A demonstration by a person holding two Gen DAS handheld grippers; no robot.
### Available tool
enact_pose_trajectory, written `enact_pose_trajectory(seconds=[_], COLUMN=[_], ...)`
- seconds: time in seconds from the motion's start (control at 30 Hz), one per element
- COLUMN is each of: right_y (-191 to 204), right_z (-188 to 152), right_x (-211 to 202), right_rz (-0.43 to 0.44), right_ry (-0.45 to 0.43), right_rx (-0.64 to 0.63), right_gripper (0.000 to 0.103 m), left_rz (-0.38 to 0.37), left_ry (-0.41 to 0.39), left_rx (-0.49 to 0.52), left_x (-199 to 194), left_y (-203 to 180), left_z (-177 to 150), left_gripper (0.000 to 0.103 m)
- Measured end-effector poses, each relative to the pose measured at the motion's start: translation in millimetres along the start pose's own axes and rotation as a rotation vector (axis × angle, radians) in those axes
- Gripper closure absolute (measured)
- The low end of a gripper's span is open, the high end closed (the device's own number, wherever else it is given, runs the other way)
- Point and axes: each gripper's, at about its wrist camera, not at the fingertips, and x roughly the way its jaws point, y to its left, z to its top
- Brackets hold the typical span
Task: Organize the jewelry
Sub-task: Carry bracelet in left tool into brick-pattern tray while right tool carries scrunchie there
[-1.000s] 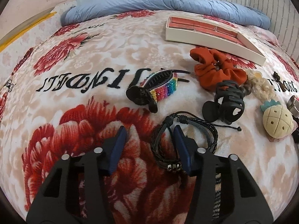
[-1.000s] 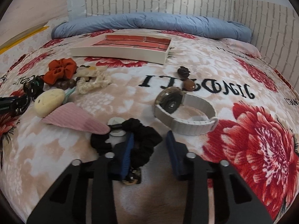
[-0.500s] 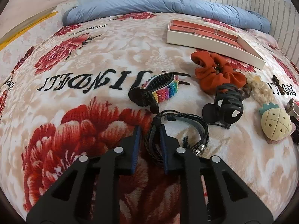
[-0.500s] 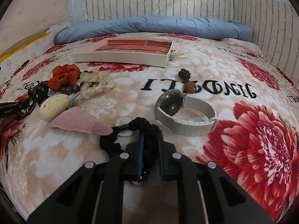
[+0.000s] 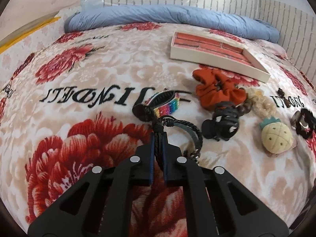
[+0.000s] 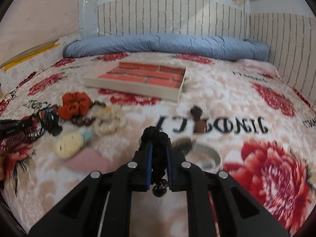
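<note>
With the left gripper clamped on the bracelet at frame centre and the right gripper pinching the black scrunchie centre frame, either could snag or slip free before reaching the tray above.

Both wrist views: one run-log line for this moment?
left hand-held gripper: shut on bracelet | right hand-held gripper: shut on black scrunchie | tray: empty
</note>
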Motion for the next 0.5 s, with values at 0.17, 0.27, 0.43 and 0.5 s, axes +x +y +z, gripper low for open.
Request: enact_pose_trajectory(seconds=[0.17, 0.27, 0.43, 0.5], right_y=[0.5, 0.8, 2.9, 4.0], right_z=[25.8, 41.5, 61.9, 73.2], right_x=[6.1, 16.3, 35.0, 44.4], right_rz=[0.014, 0.025, 0.028, 0.025], right_ry=[-0.031, -0.036, -0.039, -0.040], right_rx=[-0.003, 0.005, 0.015, 0.019], right_gripper=[0.091, 0.091, 0.091, 0.091], left_rz=[-0.026, -0.036, -0.054, -0.063], left_ry=[-0.040, -0.067, -0.108, -0.122], left_rx=[0.008, 0.015, 0.044, 0.063], left_x=[-13.3, -18.0, -16.2, -11.5], left_y=[-5.3, -7.0, -14.1, -20.0], left_z=[10.3, 27.0, 66.4, 87.1], left_gripper=[0.098, 0.098, 0.098, 0.098])
